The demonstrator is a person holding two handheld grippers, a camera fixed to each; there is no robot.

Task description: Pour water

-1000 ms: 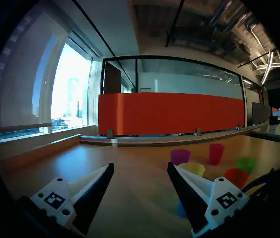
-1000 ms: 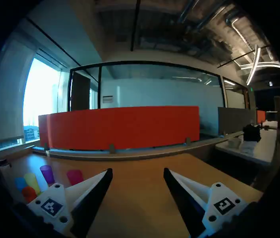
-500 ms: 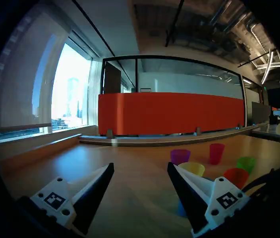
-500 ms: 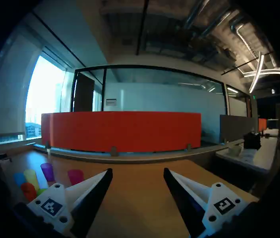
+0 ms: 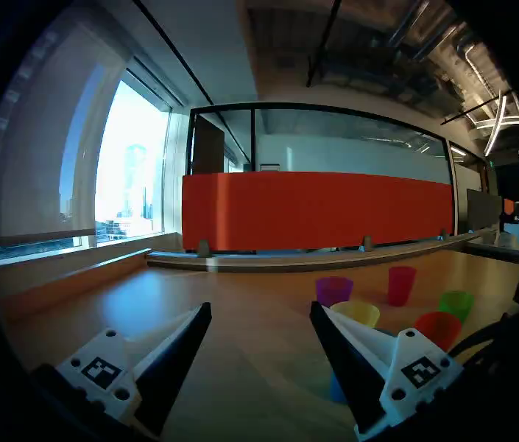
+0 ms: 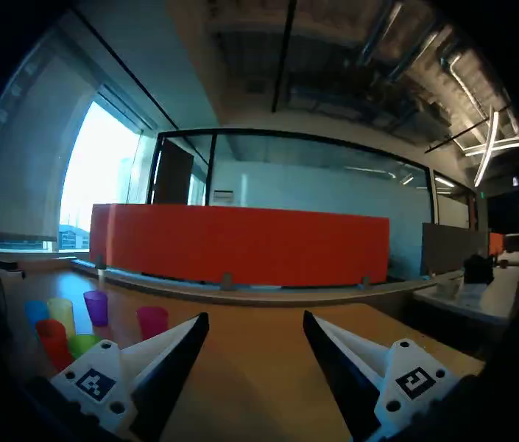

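Note:
Several coloured plastic cups stand upright in a cluster on the wooden table (image 5: 244,309). In the left gripper view a purple cup (image 5: 333,290), a pink cup (image 5: 400,285), a green cup (image 5: 456,304), a yellow cup (image 5: 355,314) and a red-orange cup (image 5: 437,328) lie right of centre; a blue cup (image 5: 336,387) is partly hidden by the right finger. My left gripper (image 5: 260,318) is open and holds nothing, just left of them. In the right gripper view the cups, among them the purple cup (image 6: 96,307) and pink cup (image 6: 152,322), sit far left. My right gripper (image 6: 255,328) is open over bare table.
An orange partition (image 5: 318,210) with glass above runs along the table's far edge. Bright windows (image 5: 130,177) and a ledge line the left side. To the right, another desk (image 6: 472,291) with dark items stands across a gap.
The right gripper has swung left and tilted up, so the cups sit further into its view. The left gripper has stayed still.

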